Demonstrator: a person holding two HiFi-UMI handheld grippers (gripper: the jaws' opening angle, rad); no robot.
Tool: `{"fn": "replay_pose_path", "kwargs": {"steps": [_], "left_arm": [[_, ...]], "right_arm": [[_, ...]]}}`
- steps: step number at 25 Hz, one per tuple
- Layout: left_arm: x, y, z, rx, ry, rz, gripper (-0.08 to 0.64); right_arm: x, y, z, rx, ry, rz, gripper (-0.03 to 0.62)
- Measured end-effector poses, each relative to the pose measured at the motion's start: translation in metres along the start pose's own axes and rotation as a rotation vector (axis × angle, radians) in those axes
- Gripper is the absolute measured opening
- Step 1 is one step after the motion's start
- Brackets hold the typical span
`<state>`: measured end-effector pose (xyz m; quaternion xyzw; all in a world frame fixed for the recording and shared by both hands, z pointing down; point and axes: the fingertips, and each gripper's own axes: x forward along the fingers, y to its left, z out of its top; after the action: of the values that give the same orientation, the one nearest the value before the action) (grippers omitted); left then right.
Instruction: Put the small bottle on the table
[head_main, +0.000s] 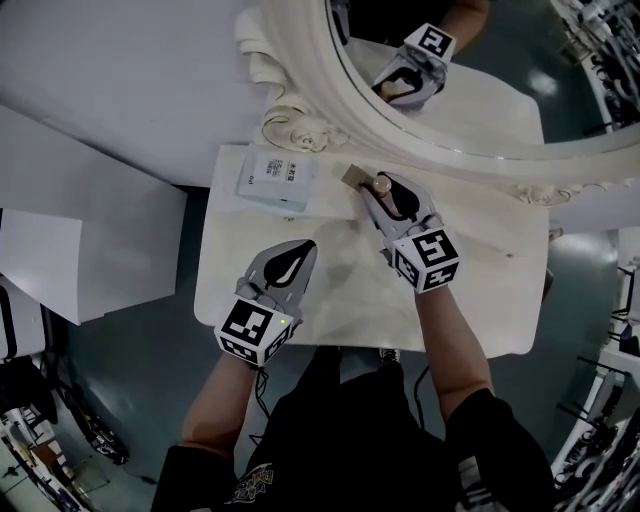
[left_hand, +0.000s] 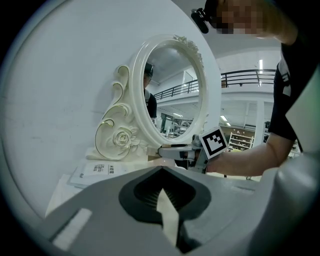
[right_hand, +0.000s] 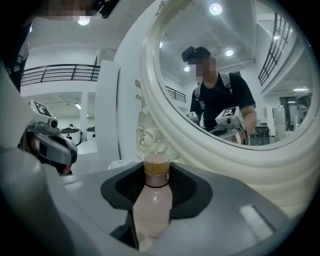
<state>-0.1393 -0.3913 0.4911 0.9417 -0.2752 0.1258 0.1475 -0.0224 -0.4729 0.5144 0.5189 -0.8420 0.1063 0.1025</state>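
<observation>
There is one table (head_main: 480, 290), white, and two grippers over it. Closest in is the left gripper (head_main: 300, 255), above the near left part of the table. Its fingers are pressed together with nothing in them. A bit farther is the right gripper (head_main: 392, 195). Its fingers squeeze the one small bottle (right_hand: 152, 200), which stands up straight with a gold cap on top. I cannot tell if the bottle touches the table. Beside it to the left lies one flat white box (head_main: 275, 178), near the far edge. Behind stands one big mirror (head_main: 300, 60). The right half of the table is bare.
</observation>
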Motion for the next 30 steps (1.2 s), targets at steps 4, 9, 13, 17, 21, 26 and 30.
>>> {"fn": "replay_pose_path", "kwargs": {"steps": [4, 9, 13, 17, 21, 26, 30], "left_arm": [[-0.004, 0.005, 0.000, 0.002, 0.002, 0.008, 0.000], [-0.005, 0.009, -0.002, 0.002, 0.004, 0.017, 0.000], [-0.005, 0.008, -0.003, 0.006, 0.007, 0.020, 0.000], [-0.006, 0.008, -0.004, 0.005, 0.006, 0.031, 0.000], [-0.007, 0.001, -0.002, 0.004, 0.003, 0.037, 0.000], [-0.006, -0.011, -0.001, 0.003, -0.005, 0.047, 0.000], [-0.005, -0.030, 0.002, 0.008, -0.016, 0.042, 0.000]], "right_arm": [[0.007, -0.001, 0.004, -0.010, -0.019, 0.000, 0.164], [0.013, -0.003, 0.005, -0.020, -0.032, 0.002, 0.164], [0.015, -0.004, 0.005, -0.033, -0.046, 0.007, 0.163], [0.016, -0.003, 0.004, -0.038, -0.053, 0.011, 0.163], [0.015, -0.002, 0.006, -0.052, -0.050, 0.027, 0.167], [0.004, -0.001, 0.008, -0.041, -0.059, 0.046, 0.201], [-0.023, -0.006, 0.008, -0.006, -0.074, 0.035, 0.191]]}}
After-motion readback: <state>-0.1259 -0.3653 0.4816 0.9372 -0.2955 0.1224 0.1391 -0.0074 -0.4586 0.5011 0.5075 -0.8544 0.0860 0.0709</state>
